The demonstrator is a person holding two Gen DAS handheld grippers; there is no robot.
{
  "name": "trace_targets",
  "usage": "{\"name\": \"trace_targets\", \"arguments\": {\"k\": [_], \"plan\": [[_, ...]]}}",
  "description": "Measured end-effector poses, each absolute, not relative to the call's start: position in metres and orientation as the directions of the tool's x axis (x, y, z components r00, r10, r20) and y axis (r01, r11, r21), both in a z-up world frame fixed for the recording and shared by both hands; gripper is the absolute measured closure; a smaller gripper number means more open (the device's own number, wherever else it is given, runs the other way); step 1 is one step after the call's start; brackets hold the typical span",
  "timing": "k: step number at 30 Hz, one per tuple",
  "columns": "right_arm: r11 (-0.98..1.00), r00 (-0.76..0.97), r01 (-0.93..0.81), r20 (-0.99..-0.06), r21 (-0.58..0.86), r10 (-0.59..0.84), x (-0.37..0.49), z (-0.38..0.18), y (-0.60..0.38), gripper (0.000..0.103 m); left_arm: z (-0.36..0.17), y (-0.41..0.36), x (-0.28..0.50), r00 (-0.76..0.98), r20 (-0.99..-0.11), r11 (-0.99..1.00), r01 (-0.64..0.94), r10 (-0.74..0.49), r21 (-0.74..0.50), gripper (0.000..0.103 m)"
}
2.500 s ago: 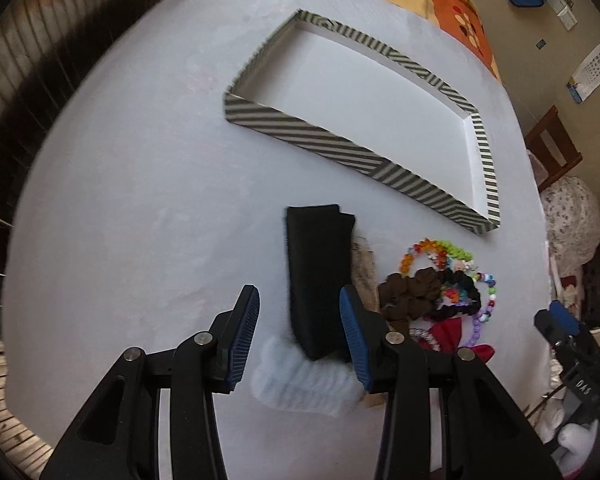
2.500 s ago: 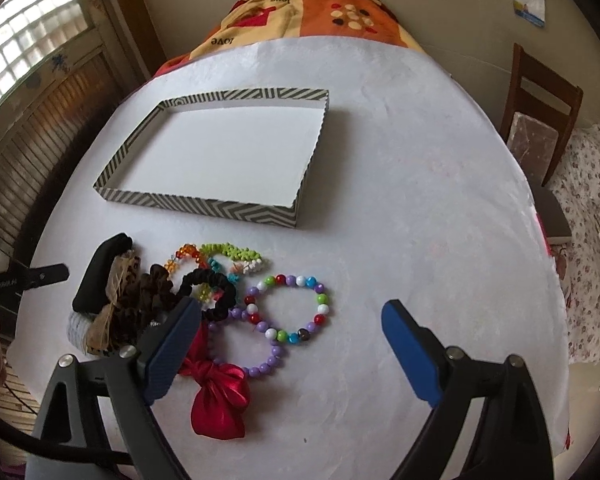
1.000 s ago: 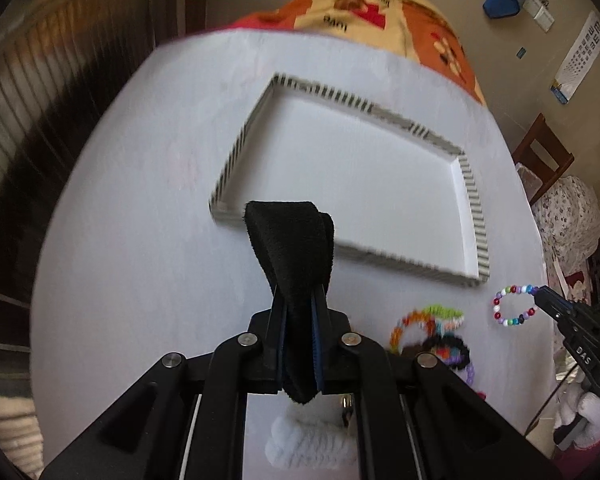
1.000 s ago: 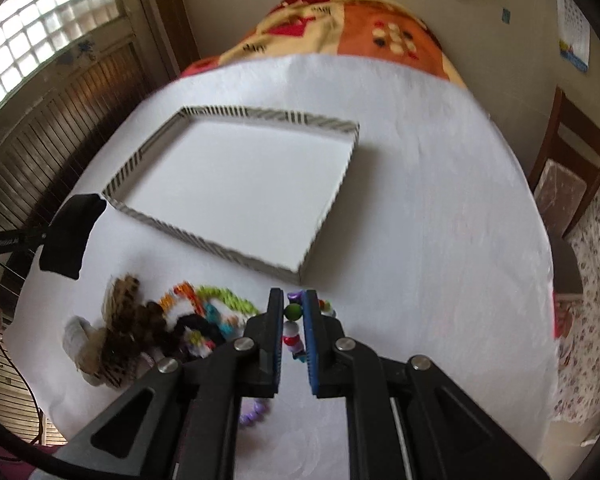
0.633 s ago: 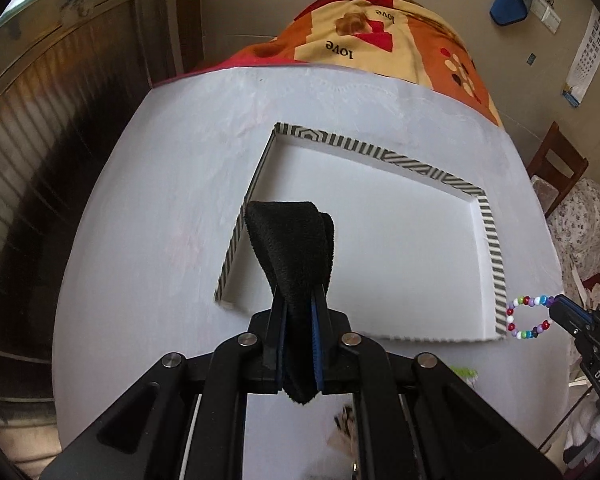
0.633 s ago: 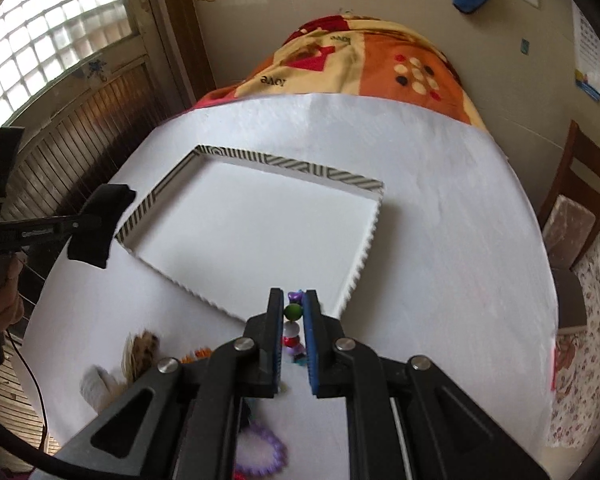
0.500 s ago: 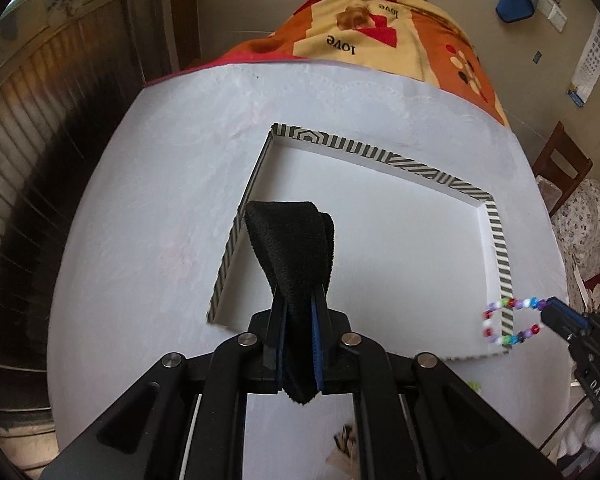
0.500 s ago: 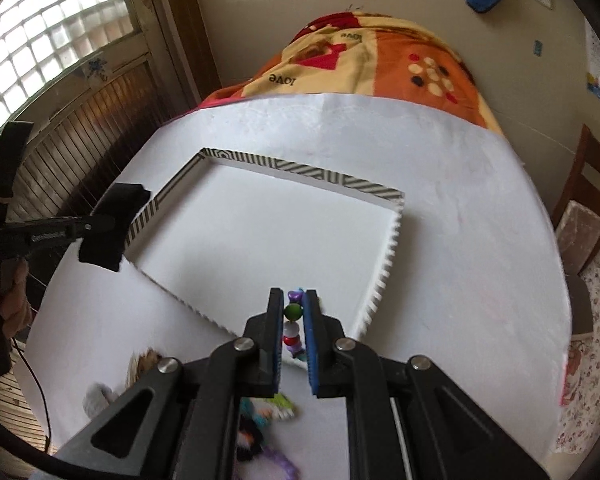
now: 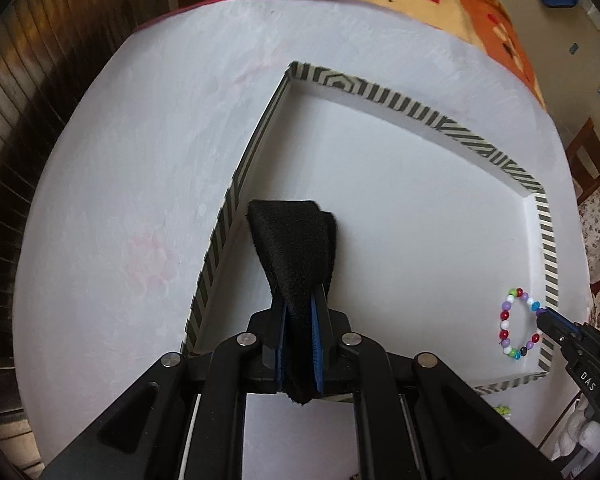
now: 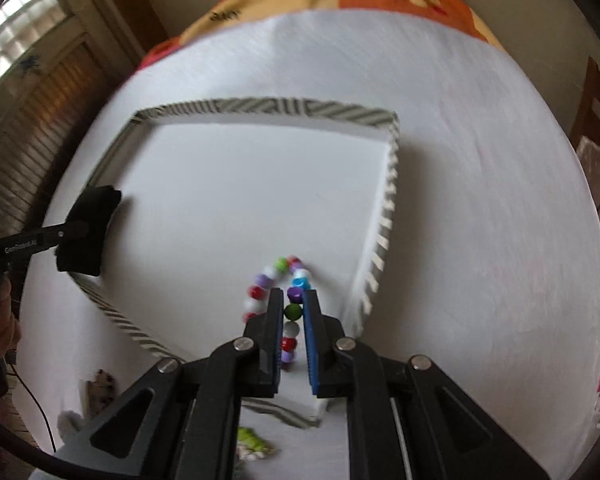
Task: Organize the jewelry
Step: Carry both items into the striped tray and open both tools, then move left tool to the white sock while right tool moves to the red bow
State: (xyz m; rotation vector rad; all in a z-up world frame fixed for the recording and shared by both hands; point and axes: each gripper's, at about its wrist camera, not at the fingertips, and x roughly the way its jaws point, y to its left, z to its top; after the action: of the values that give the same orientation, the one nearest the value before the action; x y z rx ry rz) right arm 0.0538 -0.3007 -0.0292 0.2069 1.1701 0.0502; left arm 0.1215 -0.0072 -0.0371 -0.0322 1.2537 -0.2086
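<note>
Grippers hung over the tray [image 9: 420, 116]: left [image 9: 298, 344] clamped on a black band [image 9: 294, 248] by its left edge, right [image 10: 292, 316] pinching a bracelet [image 10: 278, 276] near its right edge, apparently for separate spots.

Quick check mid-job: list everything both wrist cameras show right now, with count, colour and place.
Shallow cardboard tray with grey-striped rim: one, white inside, mid-table.
Fuzzy black fabric band: one, held over the tray's left edge.
Multicoloured bead bracelet: one, over the tray's right side.
Leftover accessories: green, brown and white bits, table below the tray.
White tablecloth: one, covering the table.
Wooden chair: one, right.
Left claw: shut on the band.
Right claw: shut on the bracelet.
</note>
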Motion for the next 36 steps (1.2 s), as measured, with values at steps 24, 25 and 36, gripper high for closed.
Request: {"name": "trace_targets", "arguments": {"k": [24, 25, 36], "plan": [[0.963, 0.49, 0.008, -0.84, 0.269, 0.231, -0.027, 0.032, -0.284, 0.06, 0.032, 0.001, 0.041, 0.466, -0.868, 0.979, 0.182, -0.171, -0.095, 0.069], [0.964, 0.495, 0.007, -0.838, 0.267, 0.229, -0.032, 0.033, -0.283, 0.06, 0.035, 0.002, 0.035, 0.47, -0.866, 0.979, 0.185, -0.17, -0.092, 0.069], [0.969, 0.515, 0.0, -0.831, 0.248, 0.212, -0.077, 0.048, -0.272, 0.054, 0.047, 0.007, -0.022, 0.478, -0.856, 0.969, 0.227, -0.199, -0.099, 0.069]]}}
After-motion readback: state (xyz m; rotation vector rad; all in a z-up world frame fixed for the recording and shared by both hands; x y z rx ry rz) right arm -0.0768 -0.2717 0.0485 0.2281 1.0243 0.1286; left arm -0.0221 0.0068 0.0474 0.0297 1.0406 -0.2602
